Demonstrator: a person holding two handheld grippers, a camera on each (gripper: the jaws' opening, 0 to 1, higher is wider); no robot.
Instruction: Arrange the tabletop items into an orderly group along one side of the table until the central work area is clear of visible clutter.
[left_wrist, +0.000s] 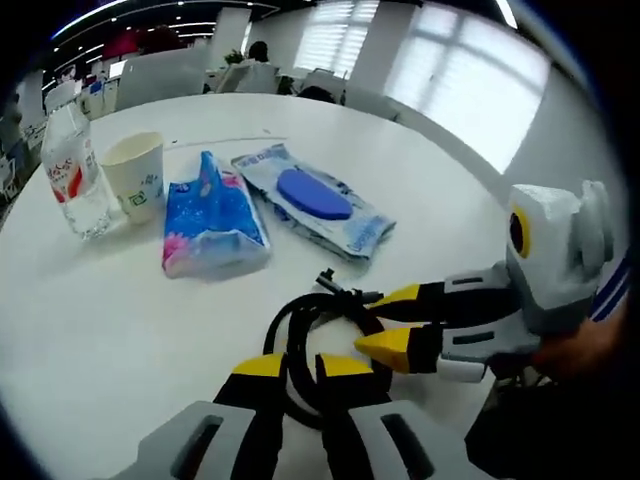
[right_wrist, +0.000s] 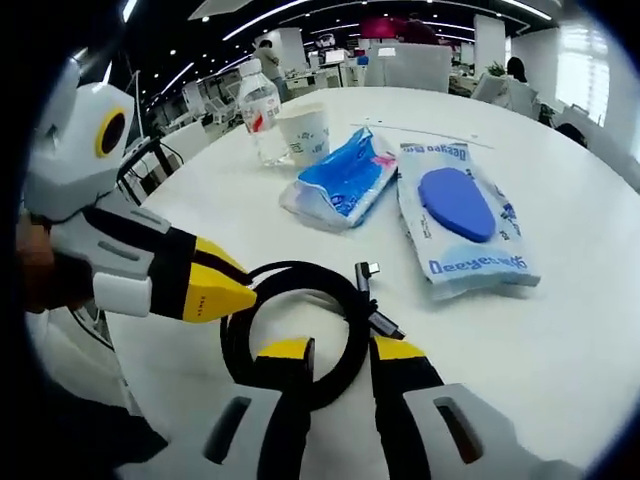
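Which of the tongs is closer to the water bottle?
Left. The left tongs sit on the cable's side toward the water bottle; the right tongs straddle the cable farther off.

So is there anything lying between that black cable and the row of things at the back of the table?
Nothing visible does. The coiled black cable lies between both grippers, and only bare white table separates it from the wipes pack and tissue pack. The paper cup and water bottle stand further back.
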